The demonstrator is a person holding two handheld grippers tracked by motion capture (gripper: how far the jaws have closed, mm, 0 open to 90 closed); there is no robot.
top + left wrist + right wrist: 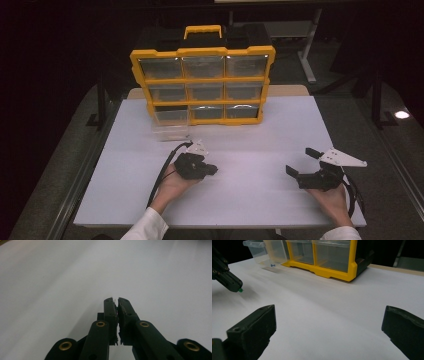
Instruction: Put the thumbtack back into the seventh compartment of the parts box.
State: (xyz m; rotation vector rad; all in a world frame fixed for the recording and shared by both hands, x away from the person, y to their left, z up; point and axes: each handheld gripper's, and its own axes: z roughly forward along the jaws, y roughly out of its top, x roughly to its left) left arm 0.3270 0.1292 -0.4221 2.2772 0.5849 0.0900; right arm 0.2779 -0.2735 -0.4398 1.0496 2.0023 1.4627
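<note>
The left gripper (212, 170) is held in the left hand (176, 184), its jaws pressed almost together, with a small green item (240, 290) pinched at the tips of its fingers (110, 305). The left forearm is covered by a white sleeve (147, 226). The right gripper (301, 161) is held in the right hand (331, 199); its jaws are spread wide, with nothing between its fingers (259, 322).

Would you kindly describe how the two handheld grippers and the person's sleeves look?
Both the left gripper and right gripper are black, each with two blocky jaws, brass-coloured pivot rivets, a grey three-cornered plate on top and a trailing black cable. The sleeves are white.
</note>
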